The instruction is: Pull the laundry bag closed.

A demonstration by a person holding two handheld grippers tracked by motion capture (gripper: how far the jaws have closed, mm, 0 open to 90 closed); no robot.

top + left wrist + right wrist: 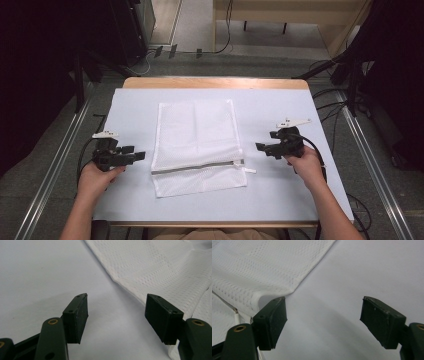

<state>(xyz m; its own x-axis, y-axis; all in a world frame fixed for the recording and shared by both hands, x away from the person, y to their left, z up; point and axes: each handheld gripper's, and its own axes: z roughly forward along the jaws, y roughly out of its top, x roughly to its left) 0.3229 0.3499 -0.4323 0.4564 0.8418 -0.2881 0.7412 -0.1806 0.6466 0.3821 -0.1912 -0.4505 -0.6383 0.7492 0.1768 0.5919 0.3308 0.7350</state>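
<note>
Your white mesh bag point(197, 145) lies flat mid-counter point(280, 190), zipper point(197, 167) toward the near edge, its pull tab at the right barely discernible. Your left claw point(141, 155) stands wide and empty, left of the bag. Your right claw point(259, 146) stands wide and empty, right of it. Both bags' edges run out of frame in the gripper views.

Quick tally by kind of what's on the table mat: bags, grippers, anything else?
White mesh zip bag: 1
Black grippers: 2, the left gripper and the right gripper, one on each side of the bag, both with jaws open and nothing between them
Total: 3, all on the pale mat
</note>
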